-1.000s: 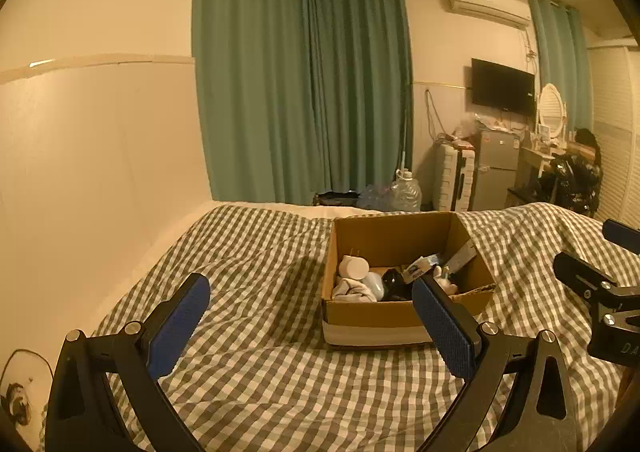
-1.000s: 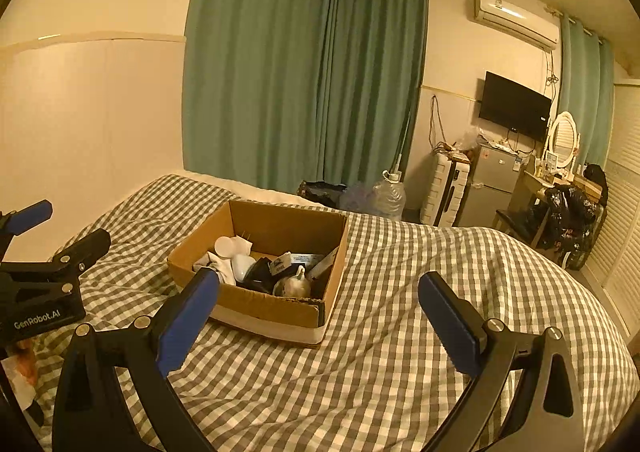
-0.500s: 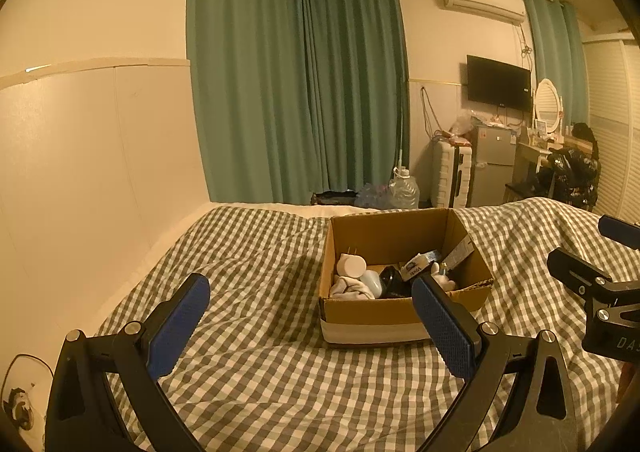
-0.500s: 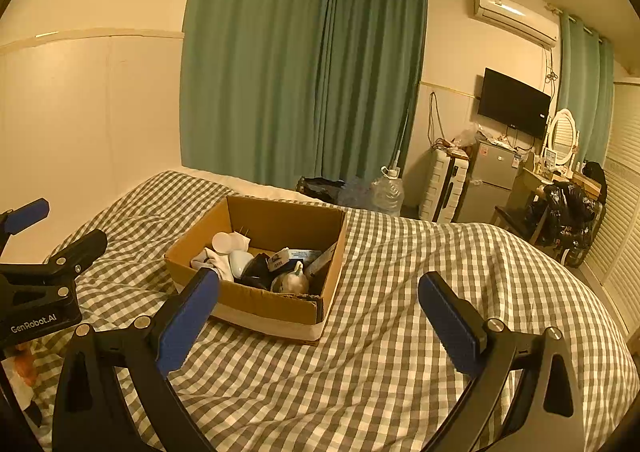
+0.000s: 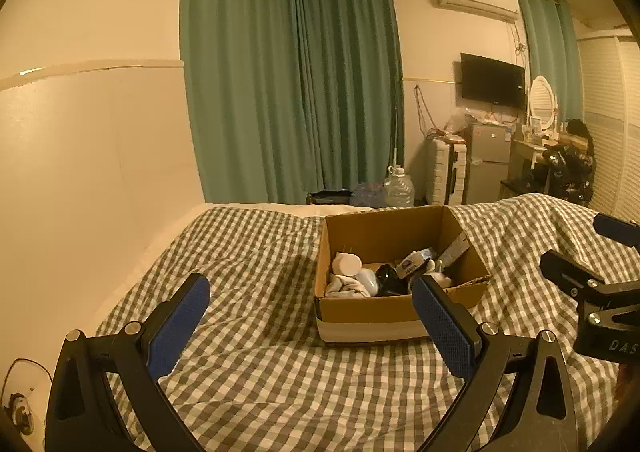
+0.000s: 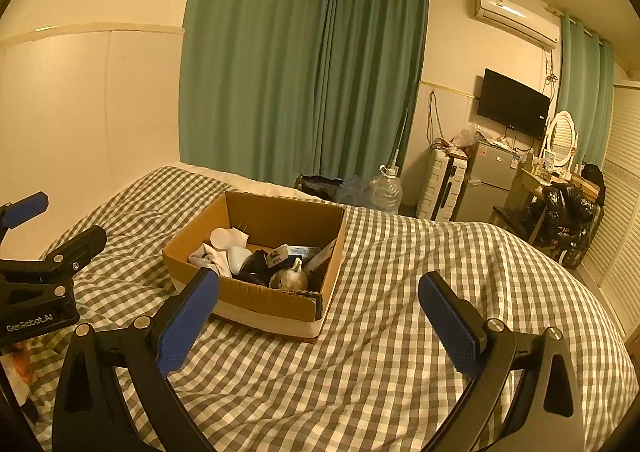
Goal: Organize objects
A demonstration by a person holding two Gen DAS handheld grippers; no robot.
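Checked bedspread point(image 5: 256, 372) bears cardboard box point(image 5: 368, 310)

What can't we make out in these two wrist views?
- Cardboard box contents: left wrist view, near wall hides the lower items; jumble too small to identify.
- Box floor: right wrist view, covered by the pile.
- Right gripper: left wrist view, cut off by the frame edge.
- Label on the packet: too small to read.
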